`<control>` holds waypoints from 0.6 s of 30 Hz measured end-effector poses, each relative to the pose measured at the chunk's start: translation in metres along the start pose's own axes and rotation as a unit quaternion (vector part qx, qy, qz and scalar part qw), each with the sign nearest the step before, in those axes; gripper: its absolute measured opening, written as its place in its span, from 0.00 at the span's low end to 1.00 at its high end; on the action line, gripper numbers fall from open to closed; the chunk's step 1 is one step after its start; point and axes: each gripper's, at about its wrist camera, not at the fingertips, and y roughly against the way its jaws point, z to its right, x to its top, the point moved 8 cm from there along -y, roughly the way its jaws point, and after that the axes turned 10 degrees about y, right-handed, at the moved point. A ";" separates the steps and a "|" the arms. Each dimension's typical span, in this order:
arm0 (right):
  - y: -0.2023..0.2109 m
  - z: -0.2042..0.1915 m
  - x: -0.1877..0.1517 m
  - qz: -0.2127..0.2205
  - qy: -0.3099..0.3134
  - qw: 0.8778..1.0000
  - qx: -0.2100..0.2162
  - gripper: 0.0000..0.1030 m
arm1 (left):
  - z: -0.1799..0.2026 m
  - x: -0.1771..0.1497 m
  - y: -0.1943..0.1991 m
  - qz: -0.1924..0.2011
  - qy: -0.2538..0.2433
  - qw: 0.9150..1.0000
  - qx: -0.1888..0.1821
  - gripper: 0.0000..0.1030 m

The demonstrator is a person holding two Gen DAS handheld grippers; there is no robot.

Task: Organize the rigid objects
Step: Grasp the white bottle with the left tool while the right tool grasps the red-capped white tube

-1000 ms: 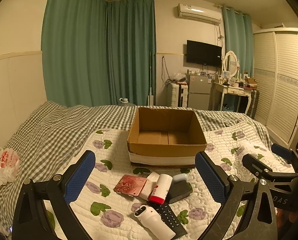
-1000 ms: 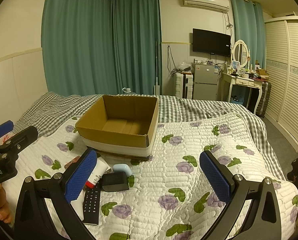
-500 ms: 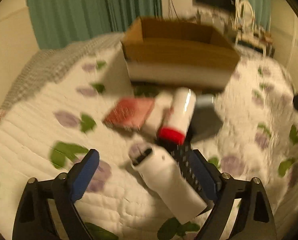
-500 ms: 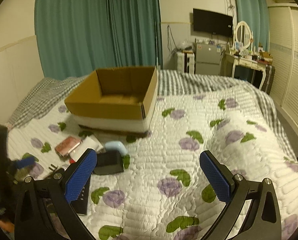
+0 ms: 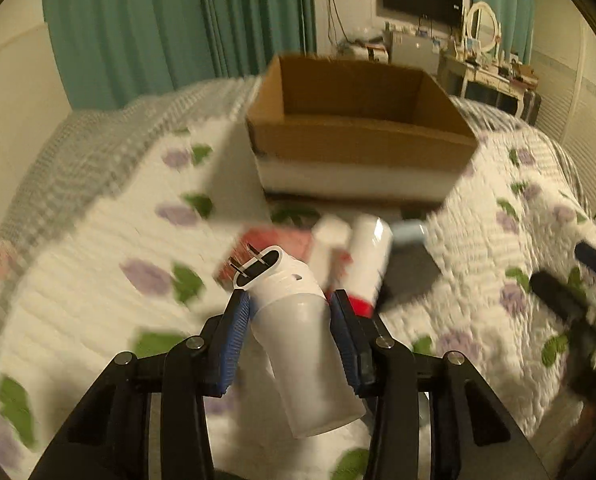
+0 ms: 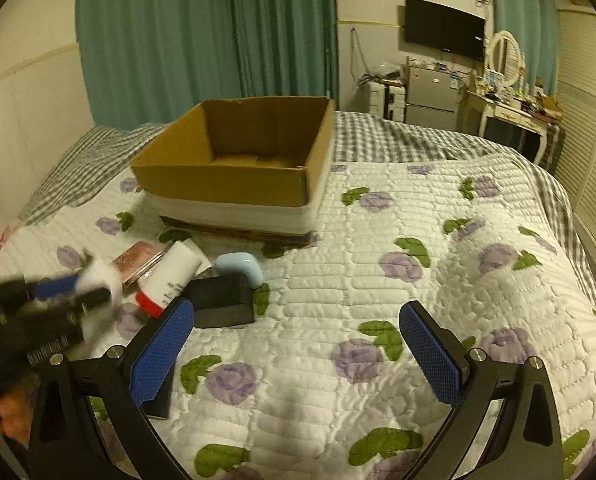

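Observation:
A white plug-in device (image 5: 298, 344) with two metal prongs lies between the jaws of my left gripper (image 5: 289, 304). The jaws are closing and both blue pads touch its sides. Behind it lie a white tube with a red cap (image 5: 368, 264), a pink case (image 5: 273, 246), a light blue object (image 6: 239, 266) and a black box (image 6: 221, 300). The open cardboard box (image 6: 233, 176) stands farther back on the quilt. My right gripper (image 6: 298, 344) hangs open over bare quilt, right of the pile, with nothing between its fingers.
A black remote (image 6: 157, 392) lies partly under the right gripper's left finger. The flowered quilt (image 6: 418, 240) spreads wide to the right. Green curtains, a wardrobe and a dressing table stand beyond the bed.
My left gripper dropped and tilted toward the pile, and its jaws narrowed from wide open onto the white plug-in device. My right gripper sank toward the quilt and stayed open.

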 end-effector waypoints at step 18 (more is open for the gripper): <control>-0.119 -0.112 0.018 -0.109 0.046 0.988 0.100 0.61 | -0.039 0.050 -0.029 0.041 -0.014 0.999 -0.002 0.41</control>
